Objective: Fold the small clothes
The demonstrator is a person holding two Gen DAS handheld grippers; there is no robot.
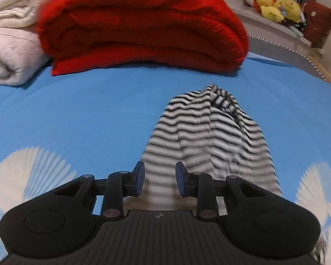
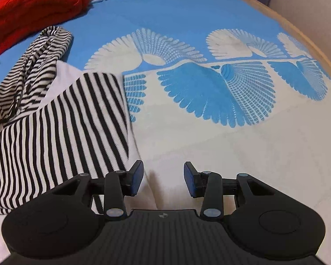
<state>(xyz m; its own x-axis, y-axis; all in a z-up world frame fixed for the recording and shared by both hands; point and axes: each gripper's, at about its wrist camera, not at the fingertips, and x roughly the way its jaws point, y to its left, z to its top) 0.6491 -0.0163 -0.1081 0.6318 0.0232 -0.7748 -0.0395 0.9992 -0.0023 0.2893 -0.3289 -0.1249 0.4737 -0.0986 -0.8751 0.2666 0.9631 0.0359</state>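
A crumpled garment with fine black-and-white stripes (image 1: pixel 209 137) lies on the blue bed cover (image 1: pixel 77 110), blurred near my left gripper (image 1: pixel 160 182). That gripper hovers over its near end with its pads apart. The cloth shows through the gap and runs on past the right finger. In the right wrist view the same garment (image 2: pixel 28 72) lies at the left, beside a flatter piece with broad black-and-white stripes (image 2: pixel 61 132). My right gripper (image 2: pixel 163 181) is open just right of the broad-striped piece's edge, with only white fabric below it.
A folded red blanket (image 1: pixel 143 26) and a cream blanket (image 1: pixel 11 33) lie along the far side of the bed. Yellow plush toys (image 1: pixel 275 4) sit on a shelf beyond. The wooden bed edge (image 2: pixel 298 28) curves along the right.
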